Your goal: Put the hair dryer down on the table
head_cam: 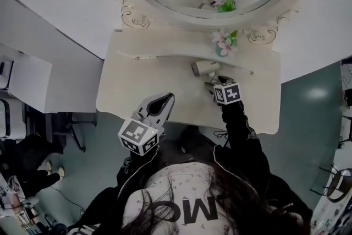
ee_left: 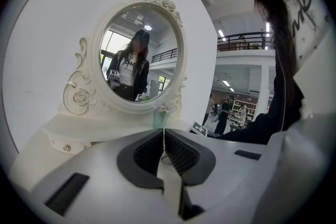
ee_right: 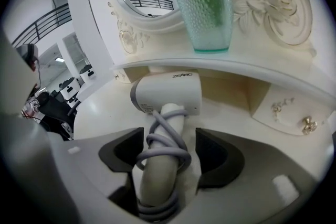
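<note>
Right gripper view: the hair dryer (ee_right: pixel 167 93) is shown close up, with detail that is lost in the head view, where only a small pale shape is seen just beyond the jaw tips. Its handle runs lengthwise between the jaws of the right gripper (ee_right: pixel 168 139), back toward the camera. The short barrel lies crosswise ahead of the tips, its grey-ringed end turned toward the left gripper's side. The body is matte cream-white, small lettering is printed on the barrel, and a grey cord (ee_right: pixel 160 144) is wound in loops round the handle. The jaws are spread, with a gap at each side of the handle, so nothing is gripped. The dryer appears to rest on the cream table (ee_right: pixel 100 113). Beyond it, a dimpled green glass vase (ee_right: pixel 203 8) stands on a raised shelf.

In the left gripper view, the left gripper (ee_left: pixel 164 139) is clenched on nothing and aimed at an oval mirror (ee_left: pixel 142 50). Only the head view shows it held near the table's front edge, well apart from the dryer.
</note>
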